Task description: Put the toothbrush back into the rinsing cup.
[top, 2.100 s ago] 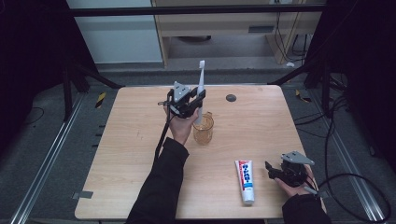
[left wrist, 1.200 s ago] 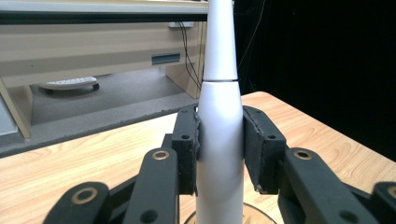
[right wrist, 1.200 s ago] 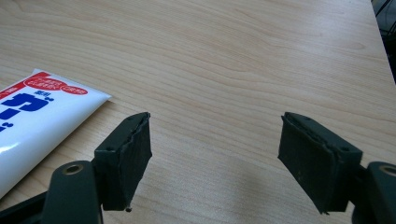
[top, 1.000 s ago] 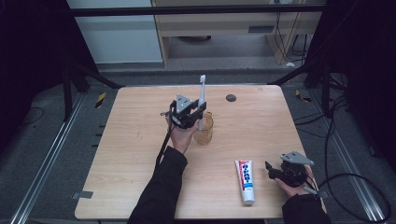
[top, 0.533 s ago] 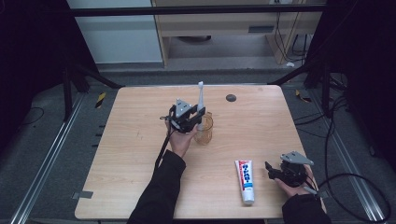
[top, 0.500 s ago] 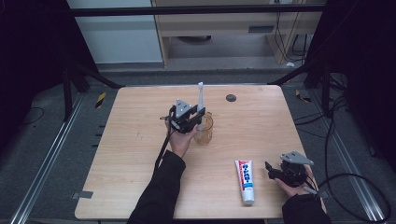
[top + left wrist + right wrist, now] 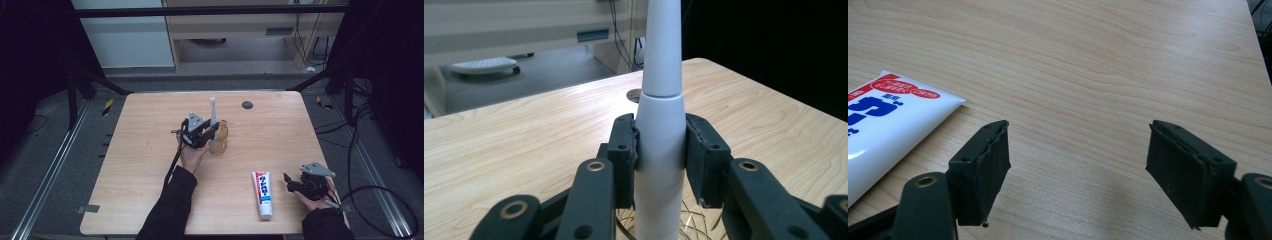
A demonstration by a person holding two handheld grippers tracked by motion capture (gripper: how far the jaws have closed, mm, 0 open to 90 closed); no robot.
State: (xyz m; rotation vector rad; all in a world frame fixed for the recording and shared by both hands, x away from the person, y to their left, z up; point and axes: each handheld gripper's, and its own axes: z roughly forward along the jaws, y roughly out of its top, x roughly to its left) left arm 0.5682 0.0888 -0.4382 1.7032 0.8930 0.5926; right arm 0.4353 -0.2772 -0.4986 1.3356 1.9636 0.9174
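- Left gripper [image 7: 206, 134]: its jaws were clamped on the white toothbrush handle [image 7: 660, 150], holding it upright so the lower end could enter the amber glass cup [image 7: 218, 138] at mid-table, directly beneath.
- Right gripper [image 7: 1079, 170]: its jaws stood wide apart with nothing between them, resting at the near right edge, just right of the toothpaste tube [image 7: 262, 194], probably waiting its turn.
- The left gripper view showed the pads pressing both sides of the handle and the cup's rim below.
- The high view showed the table [image 7: 150, 165] layout and the small dark disc [image 7: 247, 104] at the far side.
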